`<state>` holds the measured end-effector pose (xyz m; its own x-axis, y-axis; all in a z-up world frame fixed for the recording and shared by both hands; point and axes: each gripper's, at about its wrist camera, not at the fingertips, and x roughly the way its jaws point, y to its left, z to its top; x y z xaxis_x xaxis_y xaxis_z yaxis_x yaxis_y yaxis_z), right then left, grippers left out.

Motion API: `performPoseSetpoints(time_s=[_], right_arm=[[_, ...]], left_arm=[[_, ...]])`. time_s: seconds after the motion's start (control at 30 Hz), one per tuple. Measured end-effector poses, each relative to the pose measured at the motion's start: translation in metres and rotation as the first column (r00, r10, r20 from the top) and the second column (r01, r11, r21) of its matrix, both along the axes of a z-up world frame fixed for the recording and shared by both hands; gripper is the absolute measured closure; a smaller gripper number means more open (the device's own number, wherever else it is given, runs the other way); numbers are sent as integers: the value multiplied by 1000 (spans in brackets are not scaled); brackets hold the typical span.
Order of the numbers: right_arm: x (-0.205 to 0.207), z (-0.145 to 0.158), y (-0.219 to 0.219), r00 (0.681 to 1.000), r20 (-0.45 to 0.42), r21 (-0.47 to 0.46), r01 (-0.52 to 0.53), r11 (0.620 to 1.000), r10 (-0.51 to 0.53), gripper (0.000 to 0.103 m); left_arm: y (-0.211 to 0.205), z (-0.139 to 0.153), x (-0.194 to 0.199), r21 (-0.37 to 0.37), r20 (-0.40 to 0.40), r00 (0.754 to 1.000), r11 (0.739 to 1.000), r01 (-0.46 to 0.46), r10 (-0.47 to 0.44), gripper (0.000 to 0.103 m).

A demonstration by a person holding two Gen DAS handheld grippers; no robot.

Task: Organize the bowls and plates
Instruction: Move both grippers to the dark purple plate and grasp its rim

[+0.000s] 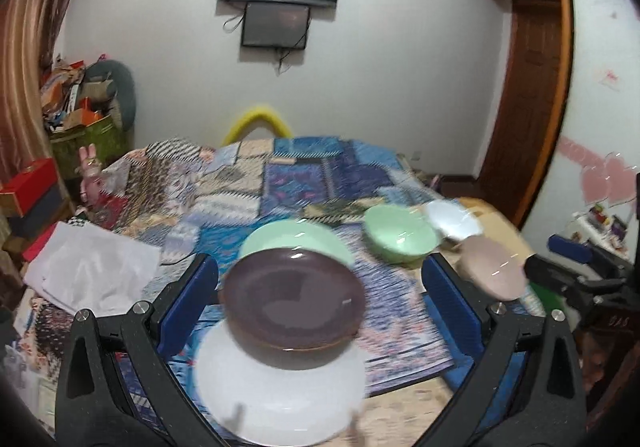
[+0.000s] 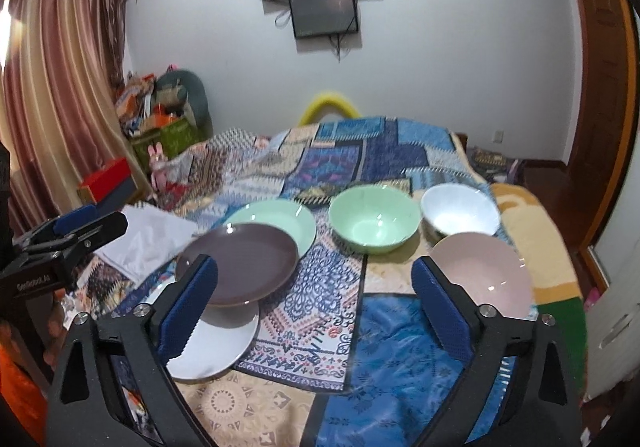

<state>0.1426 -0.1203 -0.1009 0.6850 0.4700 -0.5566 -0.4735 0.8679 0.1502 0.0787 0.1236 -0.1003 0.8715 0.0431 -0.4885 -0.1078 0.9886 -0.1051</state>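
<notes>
Little can be read here. At the left edge of the right wrist view, the black body of the left gripper (image 2: 86,226) carries small white lettering — too blurred to spell out. At the right edge of the left wrist view, the dark mount of the right gripper (image 1: 568,255) bears faint marks — illegible.

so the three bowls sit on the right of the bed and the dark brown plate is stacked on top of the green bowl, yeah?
Not quite. The dark brown round plate rests on the flat white plate, not on the pale green glossy bowl, which holds nothing. The right wrist view shows this. The rest stands: green, white bowl and pink bowl sit to the right on the patterned bedspread.
</notes>
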Motion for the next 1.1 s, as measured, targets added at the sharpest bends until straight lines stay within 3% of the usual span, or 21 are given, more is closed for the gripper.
performPoseSetpoints(time_s=[0.2, 0.33, 0.43, 0.6, 0.73, 0.83, 1.1], right_arm=[[25, -26, 23, 995, -94, -31, -33, 999, 30, 22], [40, -43, 39, 989, -141, -59, -52, 997, 43, 29], [51, -53, 48, 982, -179, -66, -65, 996, 52, 32], [68, -73, 59, 964, -260, -55, -77, 995, 61, 42], [79, -89, 70, 947, -314, -65, -95, 993, 70, 49], [86, -96, 75, 938, -340, -63, -101, 993, 74, 54], [100, -109, 86, 919, -383, -66, -131, 989, 96, 70]], left_arm=[[42, -37, 32, -19, -107, 994, 1000, -22, 20, 0], [71, -63, 55, -48, -177, 983, 998, -47, 37, 17], [88, -82, 72, -61, -230, 973, 997, -52, 36, 20], [110, -110, 94, -96, -308, 951, 994, -54, 22, 33], [123, -127, 108, -160, -354, 935, 986, -37, -23, 54], [128, -137, 118, -197, -378, 925, 980, -30, -47, 62], [125, -147, 134, -217, -417, 904, 976, 3, -96, 70]])
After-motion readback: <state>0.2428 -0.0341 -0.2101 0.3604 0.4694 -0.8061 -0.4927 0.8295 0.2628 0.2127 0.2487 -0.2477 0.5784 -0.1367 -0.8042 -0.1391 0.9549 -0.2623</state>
